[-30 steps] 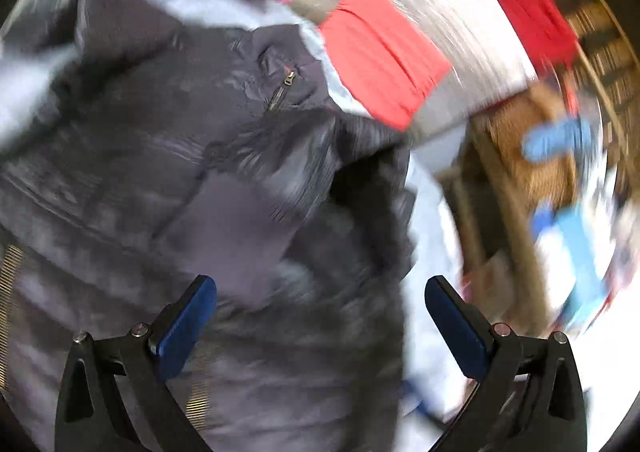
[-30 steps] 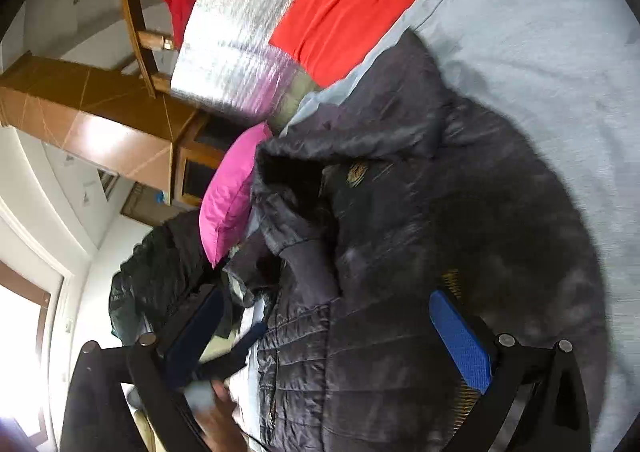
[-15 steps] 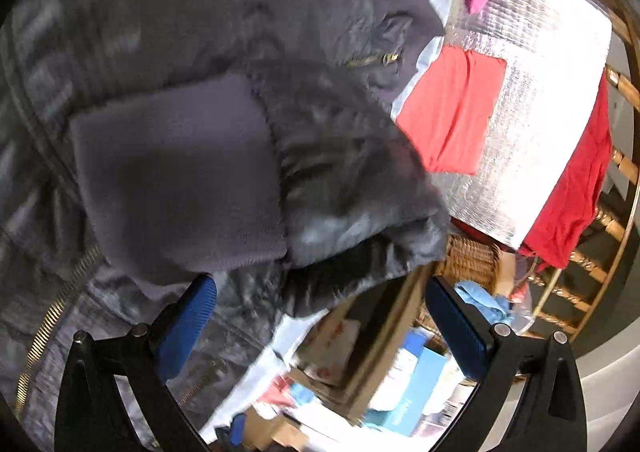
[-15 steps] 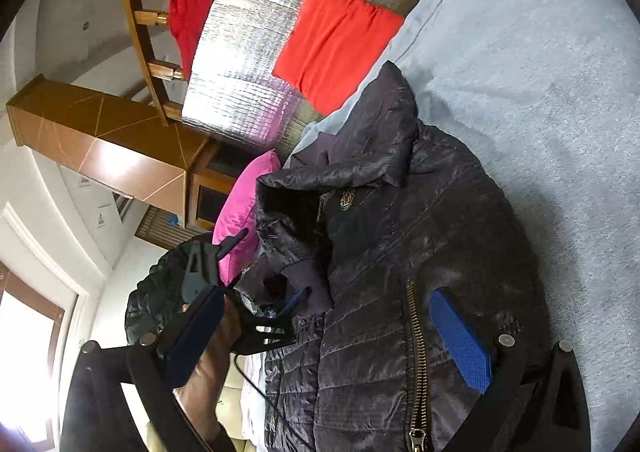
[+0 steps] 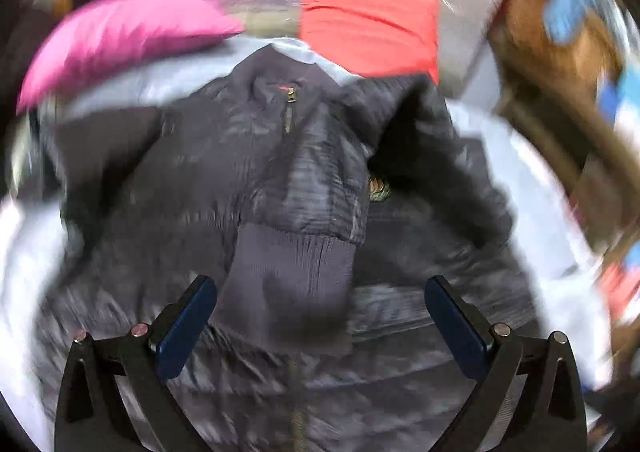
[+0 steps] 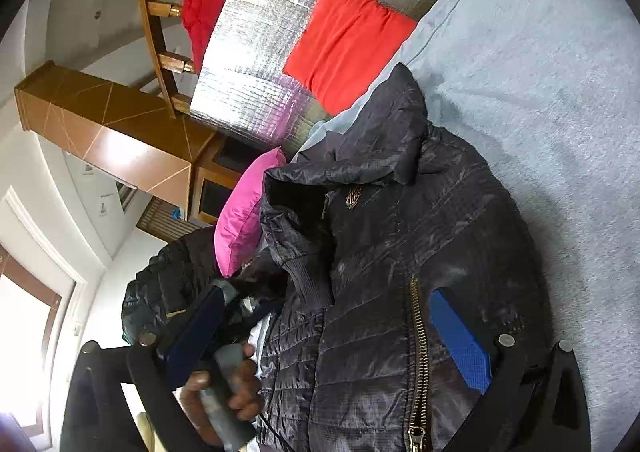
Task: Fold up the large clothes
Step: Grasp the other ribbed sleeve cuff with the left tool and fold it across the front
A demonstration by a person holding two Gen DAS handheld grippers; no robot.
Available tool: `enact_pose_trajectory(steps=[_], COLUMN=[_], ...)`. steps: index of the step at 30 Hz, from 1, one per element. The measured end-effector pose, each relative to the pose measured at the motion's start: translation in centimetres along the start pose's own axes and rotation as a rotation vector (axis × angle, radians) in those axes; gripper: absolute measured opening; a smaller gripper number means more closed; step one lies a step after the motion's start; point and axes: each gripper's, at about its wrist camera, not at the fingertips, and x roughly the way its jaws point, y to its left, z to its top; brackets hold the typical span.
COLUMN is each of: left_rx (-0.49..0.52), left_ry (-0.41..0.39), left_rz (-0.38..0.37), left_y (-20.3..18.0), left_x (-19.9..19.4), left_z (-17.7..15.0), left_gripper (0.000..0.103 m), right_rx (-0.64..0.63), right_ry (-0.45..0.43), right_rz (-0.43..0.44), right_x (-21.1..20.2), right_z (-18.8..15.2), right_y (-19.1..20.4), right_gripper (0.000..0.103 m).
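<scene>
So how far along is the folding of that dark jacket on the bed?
Early on. Done: the jacket lies spread on the grey bed, and one sleeve with its knit cuff lies folded across the chest. In hand: nothing; the left gripper and right gripper are both open above the jacket. Left: the other side and the body folds; the hood is unfolded.
</scene>
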Motion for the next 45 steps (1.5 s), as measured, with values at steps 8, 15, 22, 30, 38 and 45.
enact_pose_trajectory(steps=[8,15,22,30,38,45], left_rx=[0.118,0.35,0.176,-0.638,-1.11,-0.923], left_ry=[0.114,-0.187,0.061,0.071,0.153,0.12], left_rz=[0.145,0.467,0.389,-0.341,-0.479,-0.277], left_y=[0.6,1.1,8.4,16.8,17.1,16.6], left_x=[4.2,-0.9,2.5,-0.8,3.5,4.5], left_z=[0.8,2.6,0.0,-3.9,-3.3,1.2], left_gripper=[0.017,0.015,0.037,0.077,0.077,0.031], right_rx=[-0.022,0.094,0.236,0.259,0.357,0.501], right_ry=[0.013,0.048,0.086,0.089,0.063,0.032], right_rz=[-0.031,0.023,0.024,0.037,0.031,-0.027], right_x=[0.4,3.3,7.4,9.9,12.8,15.5], right_z=[0.5,2.8,2.8,3.3,3.8,5.1], right_y=[0.6,0.2,-0.7,0.4,-0.7,-3.0], right_gripper=[0.103,0.103,0.103,0.103,0.103,0.101])
